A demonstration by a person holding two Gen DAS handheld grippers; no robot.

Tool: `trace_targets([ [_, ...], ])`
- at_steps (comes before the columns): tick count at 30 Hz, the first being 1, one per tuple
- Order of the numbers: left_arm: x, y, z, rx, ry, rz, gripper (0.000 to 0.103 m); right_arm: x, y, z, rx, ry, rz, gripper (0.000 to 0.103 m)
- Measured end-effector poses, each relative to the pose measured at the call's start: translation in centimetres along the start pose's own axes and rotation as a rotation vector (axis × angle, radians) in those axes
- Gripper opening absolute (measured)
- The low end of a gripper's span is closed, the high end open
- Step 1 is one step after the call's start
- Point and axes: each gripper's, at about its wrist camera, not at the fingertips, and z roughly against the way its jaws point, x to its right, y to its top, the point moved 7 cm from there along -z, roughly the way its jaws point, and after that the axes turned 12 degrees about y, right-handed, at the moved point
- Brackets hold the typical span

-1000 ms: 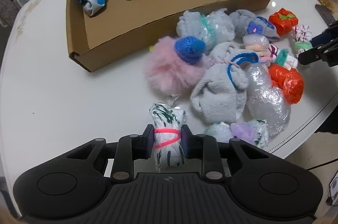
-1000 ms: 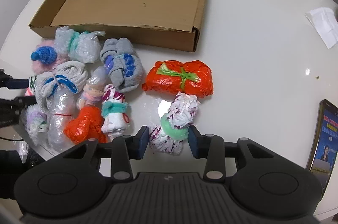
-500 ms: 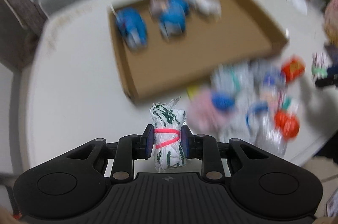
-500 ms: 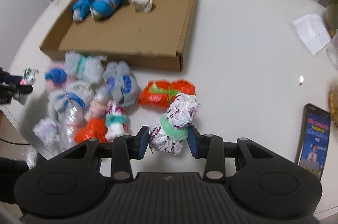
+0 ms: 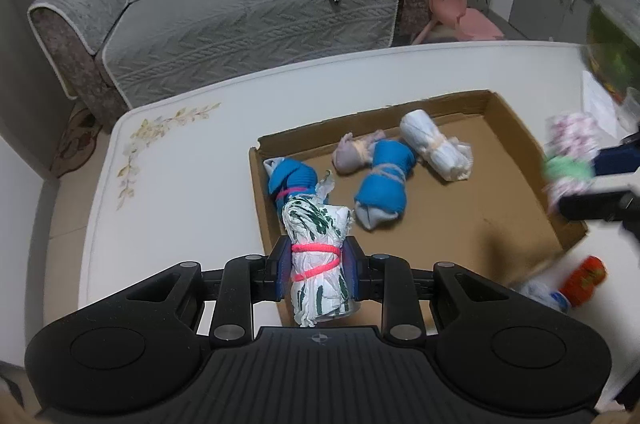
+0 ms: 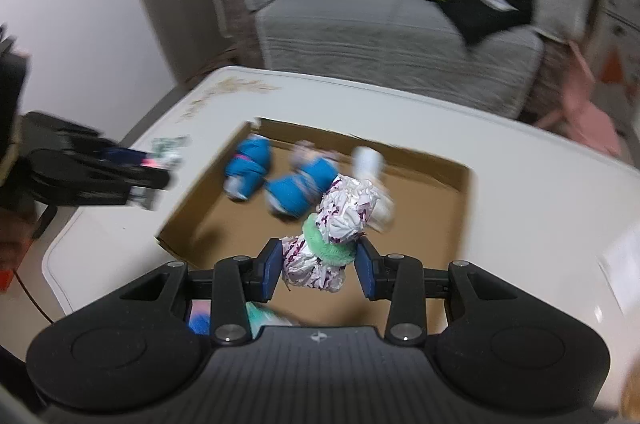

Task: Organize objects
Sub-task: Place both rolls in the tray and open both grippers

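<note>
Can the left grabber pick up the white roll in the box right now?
Probably not yet. The left gripper is already shut on the green-patterned bundle, so its jaws are full. The white roll lies uncovered in the cardboard box, so it could once the bundle is dropped.

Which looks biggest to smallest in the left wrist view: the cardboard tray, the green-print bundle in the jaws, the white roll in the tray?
1. cardboard tray, by far the largest.
2. green-print bundle, though it sits right at the camera, so its lead over the roll is unsure.
3. white roll.
</note>
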Motion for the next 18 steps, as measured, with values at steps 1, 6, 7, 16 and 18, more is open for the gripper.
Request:
trace_targets([
  [1, 0.2, 0.0, -0.5, -0.008, -0.001, -0.002, 0.033, -0.5, 0.0, -0.7, -0.014, 0.014, 0.017, 0.036],
  [6, 1.6, -0.6, -4.1, -0.047, -0.005, -0.038, 0.033, -1.3, -0.7, -5.7, -0.1, 0.067, 0.077, 0.036],
  [7, 1.8, -0.9, -4.6, -0.056, -0.004, -0.042, 0.033, -1.4, -1.0, -6.3, -0.116, 0.067, 0.08, 0.036],
  [16, 1.7, -3.0, -7.9, -0.104, 0.022, -0.077, 0.033, -1.7, -1.6, -10.1, -0.192, 0.074, 0.124, 0.036],
  [18, 1.7, -3.2, -8.3, -0.104, 0.021, -0.082, 0.033, -1.8, -1.7, -10.6, -0.202, 0.064, 0.136, 0.036],
])
